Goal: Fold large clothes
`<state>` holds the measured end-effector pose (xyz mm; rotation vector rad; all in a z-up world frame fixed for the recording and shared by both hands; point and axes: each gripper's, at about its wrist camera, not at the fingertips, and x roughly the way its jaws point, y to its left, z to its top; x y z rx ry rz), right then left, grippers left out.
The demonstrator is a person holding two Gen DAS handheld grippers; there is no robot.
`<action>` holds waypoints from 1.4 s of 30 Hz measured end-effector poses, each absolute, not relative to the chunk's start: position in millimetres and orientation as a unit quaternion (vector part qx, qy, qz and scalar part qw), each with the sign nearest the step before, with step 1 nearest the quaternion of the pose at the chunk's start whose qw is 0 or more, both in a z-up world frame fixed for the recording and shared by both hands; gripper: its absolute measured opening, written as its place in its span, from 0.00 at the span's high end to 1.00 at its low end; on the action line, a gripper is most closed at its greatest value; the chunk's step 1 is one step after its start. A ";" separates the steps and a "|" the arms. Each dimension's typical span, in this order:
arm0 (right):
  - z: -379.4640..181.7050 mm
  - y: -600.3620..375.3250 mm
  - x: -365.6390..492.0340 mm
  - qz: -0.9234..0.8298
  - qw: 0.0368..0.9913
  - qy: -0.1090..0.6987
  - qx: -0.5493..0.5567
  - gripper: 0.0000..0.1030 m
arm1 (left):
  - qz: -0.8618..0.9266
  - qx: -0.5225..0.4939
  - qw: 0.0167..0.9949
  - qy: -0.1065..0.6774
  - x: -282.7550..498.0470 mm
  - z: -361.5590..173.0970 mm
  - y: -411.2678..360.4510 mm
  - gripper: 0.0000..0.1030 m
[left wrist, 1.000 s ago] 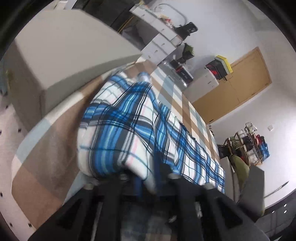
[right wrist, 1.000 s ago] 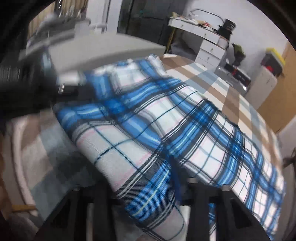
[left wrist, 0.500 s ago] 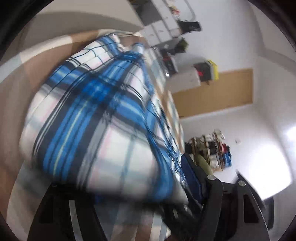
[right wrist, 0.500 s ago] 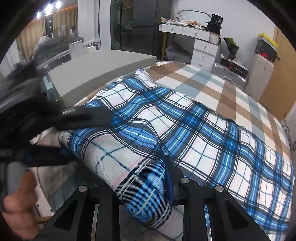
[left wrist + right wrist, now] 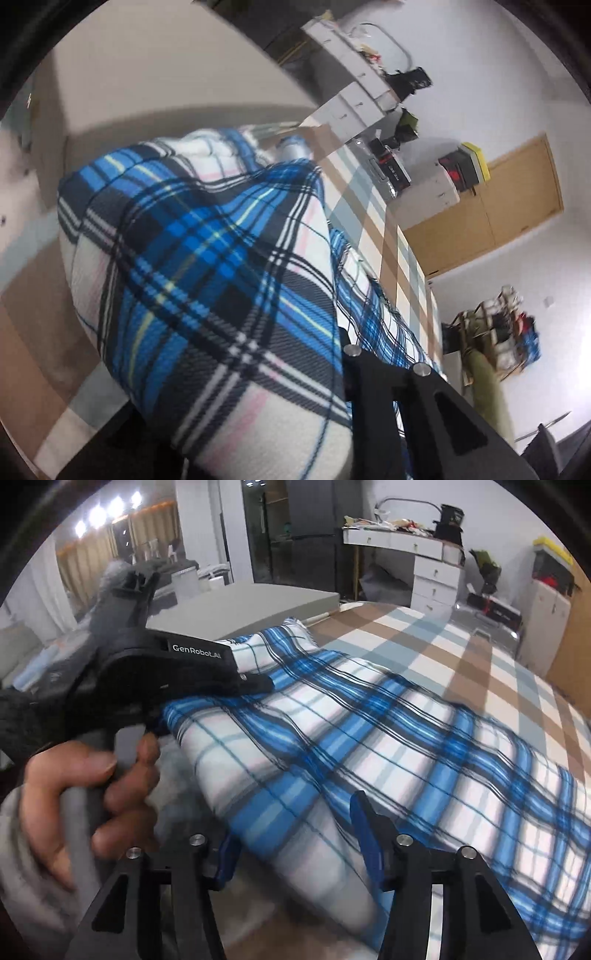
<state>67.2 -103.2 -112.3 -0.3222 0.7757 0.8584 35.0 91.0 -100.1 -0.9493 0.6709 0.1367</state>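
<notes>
A large blue, white and black plaid garment lies across a bed with a brown, white and grey checked cover. In the left wrist view its bunched edge fills the space between my left fingers, and the left gripper looks shut on it. The right wrist view shows the left gripper clamped on the garment's near-left edge, held by a hand. My right gripper is open, with its blue pads on either side of a fold of the cloth.
A grey block-like surface stands beside the bed's far left. White drawers, storage boxes and a wooden door line the far wall. A cluttered rack and a green chair stand past the bed's end.
My right gripper has opened and let go of the fold it held. My left gripper has swung and lifted the bunched edge, which now fills its view.
</notes>
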 end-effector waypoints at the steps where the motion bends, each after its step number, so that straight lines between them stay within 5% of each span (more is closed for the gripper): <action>1: -108.2 -114.7 67.1 0.408 0.824 0.369 -0.138 0.45 | 0.066 -0.437 0.841 0.313 35.2 -96.1 90.0 0.90; 6: -94.8 -177.7 78.1 0.341 0.869 0.353 -0.068 0.32 | 0.074 -0.372 0.873 0.307 39.6 -86.4 84.2 0.89; 14: -150.7 -167.0 113.7 0.246 0.873 0.409 -0.102 0.35 | 0.075 -0.291 0.903 0.306 49.0 -72.8 70.0 0.89; 34: -135.8 -228.0 126.3 0.214 0.892 0.399 0.020 0.45 | -0.016 -0.084 0.965 0.246 59.9 -10.5 -23.4 0.90; 42: -123.3 -314.1 115.7 0.109 0.915 0.384 0.057 0.45 | -0.128 0.006 0.942 0.311 85.9 -40.0 -112.5 0.86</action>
